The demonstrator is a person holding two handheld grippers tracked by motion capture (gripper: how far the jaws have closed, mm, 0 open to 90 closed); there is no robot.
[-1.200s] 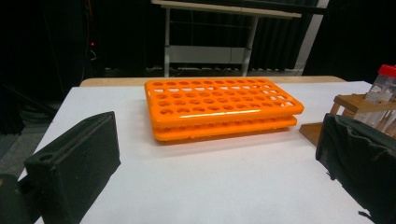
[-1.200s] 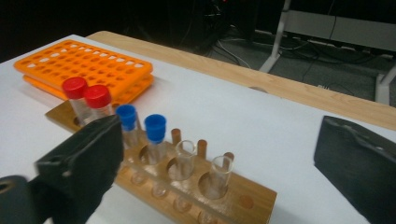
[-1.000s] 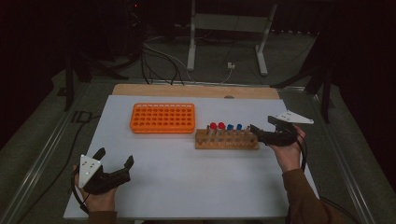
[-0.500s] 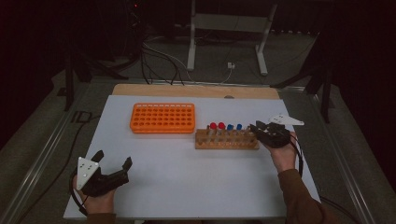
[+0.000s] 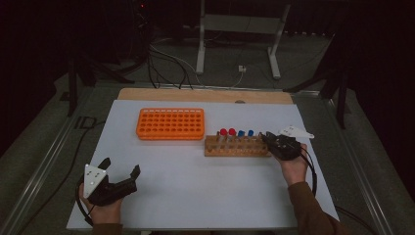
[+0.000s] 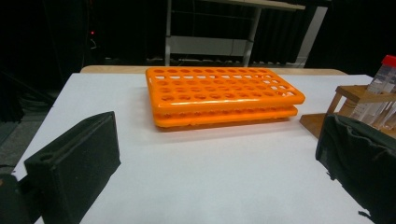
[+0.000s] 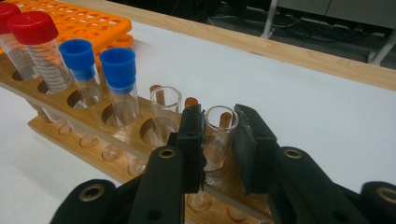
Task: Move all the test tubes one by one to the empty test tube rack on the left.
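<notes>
Fingers of the right gripper (image 7: 219, 140) have just been closing, and they are now pressing on the capless glass tube (image 7: 218, 135), which is standing in the end hole of the wooden rack (image 5: 237, 147), at the right of the counter (image 5: 195, 196). For doing this step well, I think the hand should be lifting straight up, because the tube is sitting deep in the hole and any tilt could be knocking the neighbour tube (image 7: 166, 114) or dragging the rack. The left gripper (image 5: 120, 182) is resting near the left edge with its fingers wide and empty, well apart from the orange rack (image 5: 170, 123).
</notes>
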